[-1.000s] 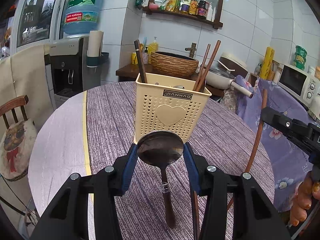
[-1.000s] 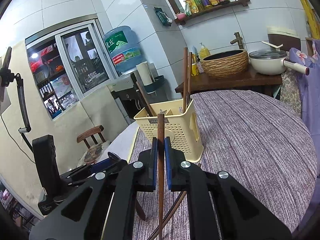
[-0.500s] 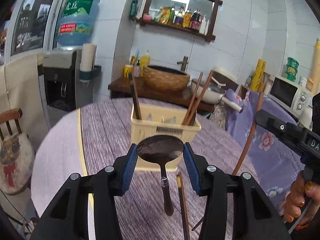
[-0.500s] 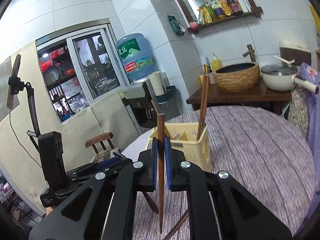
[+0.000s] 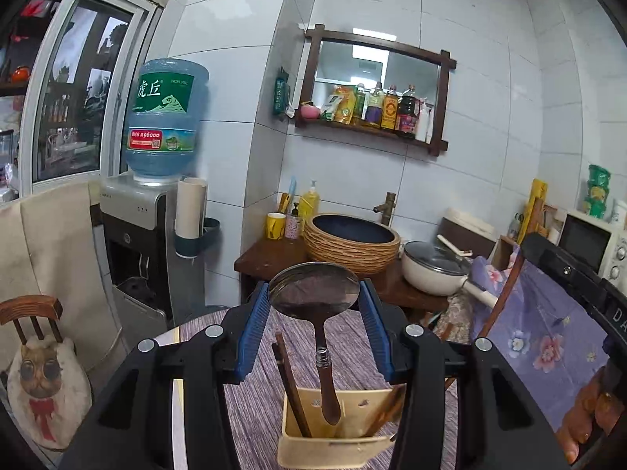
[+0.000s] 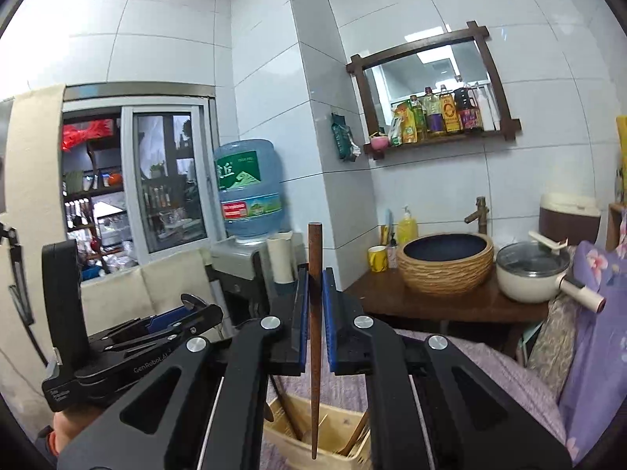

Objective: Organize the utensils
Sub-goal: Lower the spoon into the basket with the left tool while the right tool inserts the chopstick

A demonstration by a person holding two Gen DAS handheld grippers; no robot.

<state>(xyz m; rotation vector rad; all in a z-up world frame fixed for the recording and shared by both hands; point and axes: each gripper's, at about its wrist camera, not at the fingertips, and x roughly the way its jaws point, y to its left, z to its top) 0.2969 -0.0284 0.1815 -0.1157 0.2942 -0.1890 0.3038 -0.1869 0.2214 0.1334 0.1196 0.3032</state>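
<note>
Both grippers have risen above the beige utensil holder (image 5: 333,446) on the table (image 5: 250,403). Left fingers (image 5: 250,333) clamp a spoon (image 5: 313,290), right fingers (image 6: 299,313) a chopstick (image 6: 314,313), poised for dropping in.

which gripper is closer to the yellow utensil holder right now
Too close to call. The left gripper, gripping a spoon, and the right gripper, gripping a chopstick, both hover above the holder.

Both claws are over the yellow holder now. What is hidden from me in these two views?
- Left wrist view: the holder front runs off the bottom edge; its compartments sit behind the spoon handle and left claw.
- Right wrist view: the right claw arms cover most of the holder; whether the chopstick tip is inside cannot be told.
- Table: largely blocked by the claws in both views.
</note>
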